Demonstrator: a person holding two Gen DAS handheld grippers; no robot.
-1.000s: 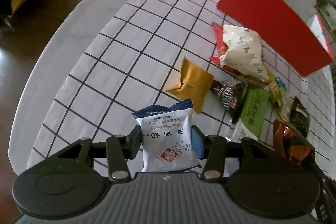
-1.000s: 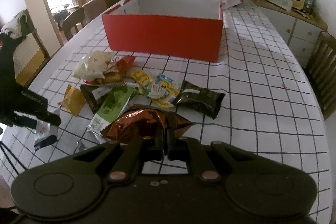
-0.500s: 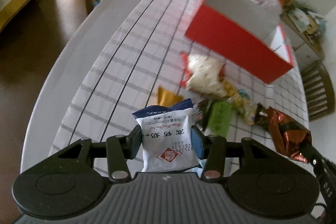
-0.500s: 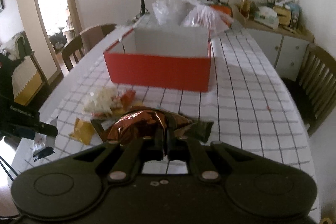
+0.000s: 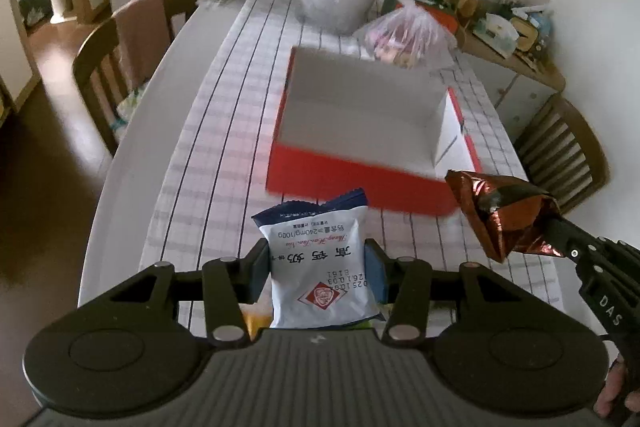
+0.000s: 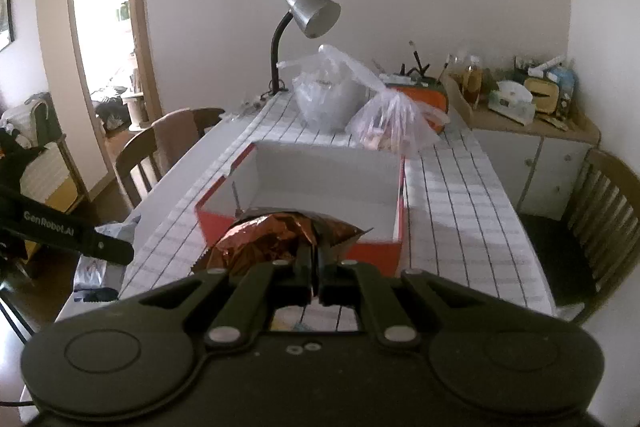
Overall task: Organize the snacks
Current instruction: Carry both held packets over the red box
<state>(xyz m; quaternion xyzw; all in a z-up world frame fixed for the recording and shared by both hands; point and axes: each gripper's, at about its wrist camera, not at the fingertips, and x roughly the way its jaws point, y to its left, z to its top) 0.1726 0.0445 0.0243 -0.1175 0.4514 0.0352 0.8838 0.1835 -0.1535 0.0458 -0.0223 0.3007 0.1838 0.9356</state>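
Above the checked table [image 5: 224, 131], the left gripper [image 5: 316, 267] clamps a white milk packet [image 5: 320, 267] just short of the red box [image 5: 360, 131]. The right gripper [image 6: 316, 267], fingers pinched together on a copper foil packet [image 6: 272, 239], hangs at the box's near wall, the box open and white inside.

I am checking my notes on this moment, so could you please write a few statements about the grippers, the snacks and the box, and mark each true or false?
1. The left gripper holds a white and blue packet. True.
2. The right gripper is open with nothing in it. False: it is shut on a copper foil packet.
3. The red box already holds snacks. False: its visible inside is bare.
4. A desk lamp stands beyond the box. True.
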